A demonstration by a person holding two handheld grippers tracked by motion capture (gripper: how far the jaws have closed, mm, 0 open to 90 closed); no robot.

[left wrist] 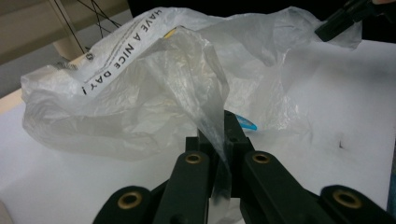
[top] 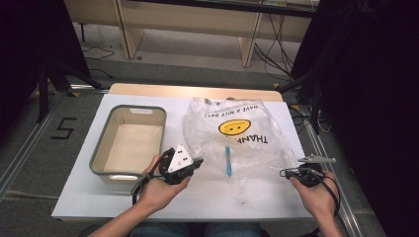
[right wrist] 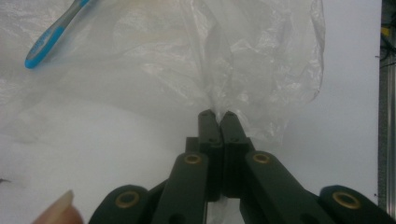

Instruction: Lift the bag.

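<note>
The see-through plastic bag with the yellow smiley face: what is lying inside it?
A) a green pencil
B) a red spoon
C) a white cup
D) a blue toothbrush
D: a slim blue toothbrush shows through the see-through plastic bag with the yellow smiley face, and the right gripper view shows its blue handle under the thin film.

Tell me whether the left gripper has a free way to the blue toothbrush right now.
Probably not. The left gripper is shut on a fold of the plastic bag, and the toothbrush lies inside that bag, under the film. It would have to let go and enter the bag's mouth first.
</note>
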